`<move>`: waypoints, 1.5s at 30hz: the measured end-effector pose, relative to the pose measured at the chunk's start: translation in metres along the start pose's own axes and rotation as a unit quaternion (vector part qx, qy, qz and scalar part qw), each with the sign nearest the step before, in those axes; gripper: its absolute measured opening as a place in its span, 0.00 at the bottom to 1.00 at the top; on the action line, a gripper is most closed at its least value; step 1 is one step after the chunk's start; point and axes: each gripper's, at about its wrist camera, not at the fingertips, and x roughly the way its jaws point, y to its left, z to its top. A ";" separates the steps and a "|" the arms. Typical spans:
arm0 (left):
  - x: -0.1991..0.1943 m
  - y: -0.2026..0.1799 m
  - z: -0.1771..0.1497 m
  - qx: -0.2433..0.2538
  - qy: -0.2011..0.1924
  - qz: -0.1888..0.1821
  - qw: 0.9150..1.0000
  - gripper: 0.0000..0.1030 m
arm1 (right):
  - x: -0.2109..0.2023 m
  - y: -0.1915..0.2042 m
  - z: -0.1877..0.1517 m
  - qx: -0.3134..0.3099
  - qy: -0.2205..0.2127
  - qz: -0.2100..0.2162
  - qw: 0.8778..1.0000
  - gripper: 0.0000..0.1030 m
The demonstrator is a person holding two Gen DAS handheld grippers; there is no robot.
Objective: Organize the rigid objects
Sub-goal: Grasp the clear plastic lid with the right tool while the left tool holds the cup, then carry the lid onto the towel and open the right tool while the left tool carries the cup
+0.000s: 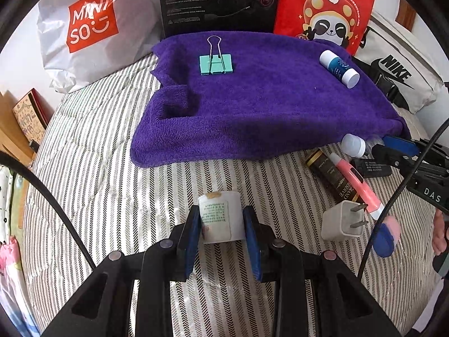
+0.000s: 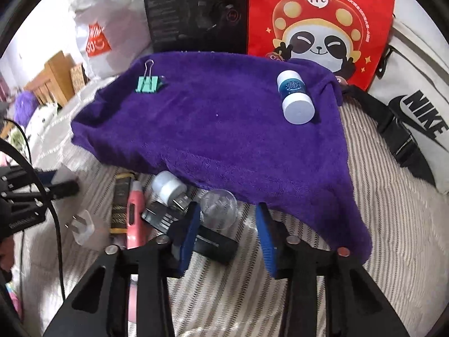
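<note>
Nearest the left wrist camera, the left gripper (image 1: 221, 226) is clamped on a small white bottle (image 1: 220, 217) with a green-printed label, its blue pads pressing both sides above the striped bedcover (image 1: 92, 174). To the right lie a white plug adapter (image 1: 341, 220), a pink pen (image 1: 356, 184) and a dark gold-lettered tube (image 1: 331, 175), close together. Beyond them, at the cloth's edge, the right gripper (image 1: 393, 146) reaches in beside a white cap (image 1: 353, 144). Farther back, a purple towel (image 1: 252, 106) carries a mint binder clip (image 1: 216, 63) on its left and a blue-and-white glue stick (image 1: 339, 68) on its right, well apart.

In the right wrist view, the right gripper (image 2: 228, 224) stands with its blue fingers apart, pressing on nothing. A clear round bulb (image 2: 220, 207) and the end of a black box (image 2: 214, 243) lie between them, just beside the left finger. The pen (image 2: 134, 213), tube (image 2: 121, 205) and white cap (image 2: 168, 186) lie to the left, the adapter (image 2: 81, 226) blurred beyond them. On the towel (image 2: 224, 146) rest the clip (image 2: 148, 82) and glue stick (image 2: 296, 98). A red panda bag (image 2: 320, 19) stands behind.
</note>
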 end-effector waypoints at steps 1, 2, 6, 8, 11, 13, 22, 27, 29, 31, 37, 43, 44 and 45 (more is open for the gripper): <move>0.000 0.000 0.000 0.000 0.000 0.000 1.000 0.28 | 0.000 -0.001 -0.001 0.000 -0.001 0.002 1.000 0.37; 0.000 0.000 0.001 -0.001 0.000 0.000 1.000 0.28 | 0.000 -0.002 0.000 0.002 -0.001 0.003 1.000 0.37; 0.000 -0.001 0.001 -0.002 -0.002 0.000 1.000 0.28 | 0.007 -0.001 0.001 0.001 -0.002 0.002 1.000 0.35; 0.000 0.000 0.002 -0.003 -0.002 0.000 1.000 0.28 | 0.012 0.000 0.000 -0.001 -0.002 0.006 1.000 0.26; 0.000 0.000 0.002 -0.007 -0.006 0.001 1.000 0.28 | 0.012 0.000 -0.001 -0.004 -0.010 0.004 1.000 0.26; -0.001 -0.001 0.001 -0.004 -0.009 0.005 1.000 0.29 | 0.008 -0.001 -0.001 -0.004 -0.007 -0.002 1.000 0.26; 0.003 -0.003 0.002 -0.008 -0.011 0.008 1.000 0.29 | -0.003 -0.019 -0.011 0.019 -0.004 -0.009 1.000 0.26; 0.003 -0.003 0.002 -0.011 -0.014 0.004 1.000 0.28 | 0.003 -0.023 -0.011 0.027 -0.005 -0.005 1.000 0.26; 0.003 -0.002 0.003 -0.013 -0.013 0.004 1.000 0.27 | 0.003 -0.024 -0.011 0.026 -0.003 -0.001 1.000 0.26; 0.003 -0.001 0.003 -0.020 -0.009 -0.003 1.000 0.26 | 0.002 -0.025 -0.009 0.026 0.003 0.000 1.000 0.26; -0.005 0.004 0.006 -0.041 -0.012 -0.035 0.998 0.26 | -0.019 -0.033 -0.009 0.037 -0.008 0.009 0.999 0.26; -0.013 0.002 0.011 -0.042 -0.016 -0.045 0.998 0.26 | -0.037 -0.040 -0.008 0.046 -0.019 0.017 0.999 0.26; -0.014 0.002 0.012 -0.042 -0.017 -0.046 0.998 0.26 | -0.039 -0.042 -0.007 0.048 -0.022 0.019 0.998 0.26; -0.015 0.001 0.013 -0.041 -0.018 -0.045 0.998 0.26 | -0.041 -0.043 -0.007 0.049 -0.025 0.020 0.998 0.26</move>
